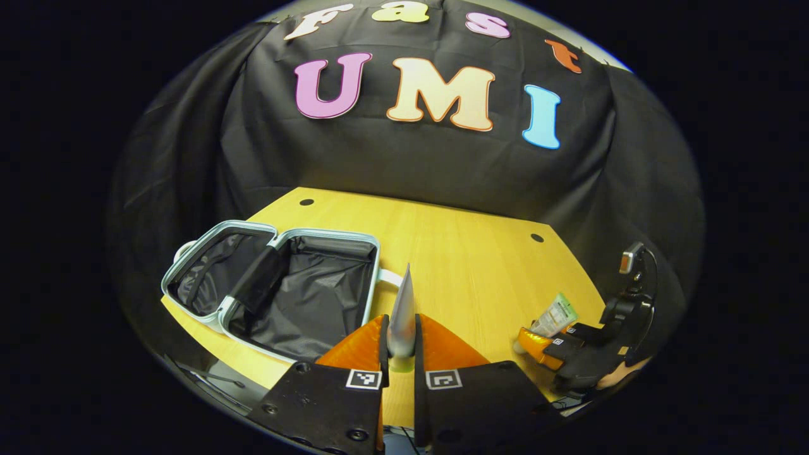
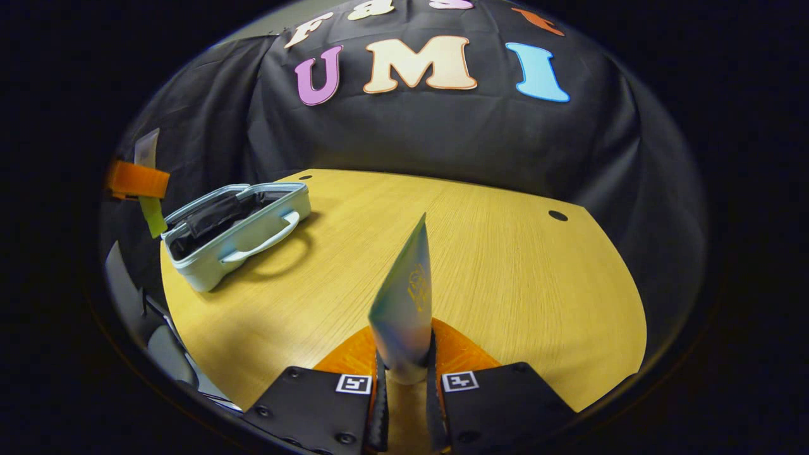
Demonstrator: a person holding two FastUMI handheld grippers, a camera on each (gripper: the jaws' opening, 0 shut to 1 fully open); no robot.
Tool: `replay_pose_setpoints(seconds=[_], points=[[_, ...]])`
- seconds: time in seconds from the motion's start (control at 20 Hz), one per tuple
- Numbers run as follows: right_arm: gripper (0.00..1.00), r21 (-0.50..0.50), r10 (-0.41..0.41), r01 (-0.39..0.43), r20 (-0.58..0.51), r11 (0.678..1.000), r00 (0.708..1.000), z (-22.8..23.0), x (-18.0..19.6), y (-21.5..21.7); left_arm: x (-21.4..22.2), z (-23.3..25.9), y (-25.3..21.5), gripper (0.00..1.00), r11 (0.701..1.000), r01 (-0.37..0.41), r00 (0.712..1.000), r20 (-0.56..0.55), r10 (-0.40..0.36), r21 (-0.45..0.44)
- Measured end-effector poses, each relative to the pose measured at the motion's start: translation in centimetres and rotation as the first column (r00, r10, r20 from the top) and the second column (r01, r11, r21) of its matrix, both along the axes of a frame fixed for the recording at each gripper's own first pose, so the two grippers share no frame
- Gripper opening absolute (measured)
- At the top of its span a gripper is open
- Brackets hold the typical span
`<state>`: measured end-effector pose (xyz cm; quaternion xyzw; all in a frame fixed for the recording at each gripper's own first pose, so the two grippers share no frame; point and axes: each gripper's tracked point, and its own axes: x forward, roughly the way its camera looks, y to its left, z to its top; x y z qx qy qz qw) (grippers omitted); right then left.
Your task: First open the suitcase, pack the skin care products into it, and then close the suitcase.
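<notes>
1. At the bottom of the left gripper view, the left gripper [image 1: 401, 344] has its two fingers pressed narrowly on a silver-grey tube [image 1: 402, 313] that stands upright between them, its flat crimped end pointing up.
2. To the left of that tube, the pale blue suitcase [image 1: 373, 278] lies open flat on the wooden table [image 1: 480, 265], near the table's left edge. Both halves show dark lining, and a dark strap [image 1: 259, 281] crosses the hinge between them.
3. A light handle [image 1: 393, 278] sticks out from the suitcase's nearer right side, just behind the held tube.
4. At the far right of the same view, the other gripper [image 1: 556, 341] sits low over the table's right edge, held by a hand [image 1: 622, 373]. A white-and-green tube [image 1: 556, 316] lies at its fingers; whether they grip it cannot be told from here.
5. In the right gripper view, the right gripper [image 2: 404, 373] clamps a pale tube [image 2: 407, 303] with gold print, both fingers on its lower part. The tube stands upright, tilted slightly right, crimped end up.
6. Well to the left in this view, the suitcase [image 2: 253, 230] rests open on the table [image 2: 505, 272], seen side-on with its handle [image 2: 265, 243] facing the camera.
7. At the far left edge, part of the left gripper [image 2: 136, 180] shows above the suitcase, with the tip of the tube [image 2: 145, 148] it holds poking up.
</notes>
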<state>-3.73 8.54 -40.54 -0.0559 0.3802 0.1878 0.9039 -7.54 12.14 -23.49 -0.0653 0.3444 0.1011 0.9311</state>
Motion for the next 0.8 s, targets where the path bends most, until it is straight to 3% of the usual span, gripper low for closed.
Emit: replay_pose_setpoints(seconds=[0.25,0.5,0.8], points=[[0.26,0.044,-0.01,0.01,0.008,0.999,1.0,4.0,0.7,1.6,-0.7,-0.7,4.2,0.11,0.999,-0.025,0.998,-0.061,0.026,0.025],[0.25,0.098,-0.025,0.022,0.023,0.995,0.999,8.2,1.4,5.9,-1.3,-3.0,9.6,0.11,0.999,-0.03,0.984,-0.177,0.033,0.017],[0.25,0.123,-0.031,0.029,0.014,0.992,0.999,9.8,0.3,12.3,-1.4,-7.3,14.2,0.11,0.999,0.032,0.953,-0.304,-0.021,0.033]])
